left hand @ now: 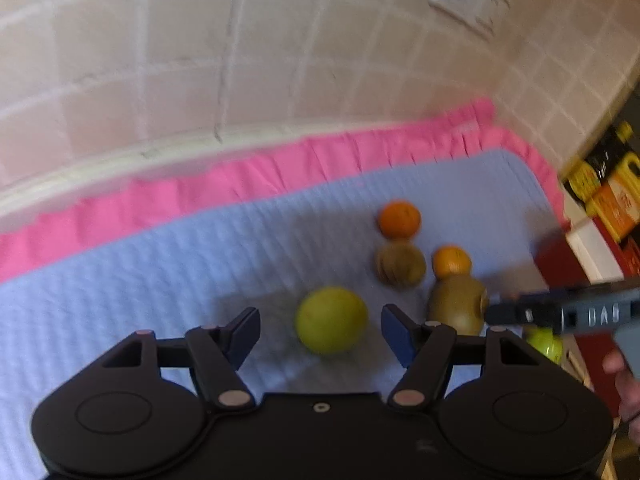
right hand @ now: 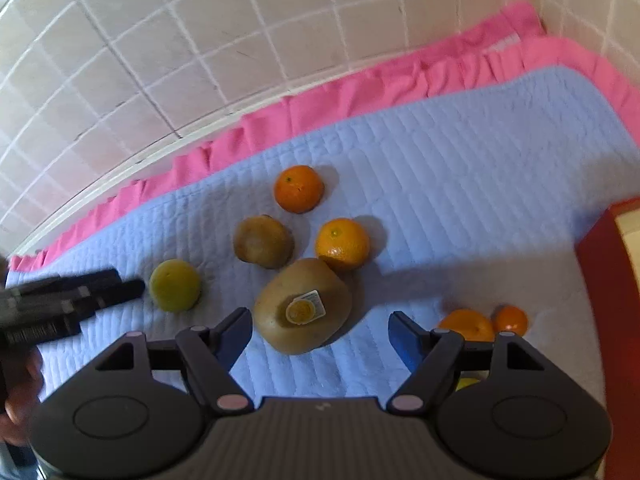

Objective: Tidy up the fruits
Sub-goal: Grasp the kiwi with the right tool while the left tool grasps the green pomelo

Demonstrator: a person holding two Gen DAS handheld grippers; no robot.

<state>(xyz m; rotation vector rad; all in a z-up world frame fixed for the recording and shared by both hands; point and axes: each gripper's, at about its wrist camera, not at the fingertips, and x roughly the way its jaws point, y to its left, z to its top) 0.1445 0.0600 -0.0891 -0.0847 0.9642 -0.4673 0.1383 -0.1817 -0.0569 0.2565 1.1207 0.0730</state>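
Fruits lie on a blue quilted mat (right hand: 480, 160). A green lime (left hand: 331, 319) lies between the fingers of my open left gripper (left hand: 320, 330); in the right wrist view the lime (right hand: 175, 285) sits just beyond the left gripper's tips (right hand: 120, 290). My right gripper (right hand: 320, 334) is open around a large brown kiwi with a sticker (right hand: 303, 305), also seen in the left wrist view (left hand: 456, 305). A smaller brown kiwi (right hand: 263, 241) and two oranges (right hand: 298, 188) (right hand: 342, 244) lie behind. Two more oranges (right hand: 466, 325) (right hand: 510, 320) lie at the right.
A pink ruffled cloth (right hand: 360, 92) lies under the mat against a tiled wall (right hand: 200, 40). A red surface (right hand: 612, 280) borders the mat on the right. Yellow and orange packages (left hand: 612, 196) stand far right. Another green fruit (left hand: 544, 342) peeks below the right gripper.
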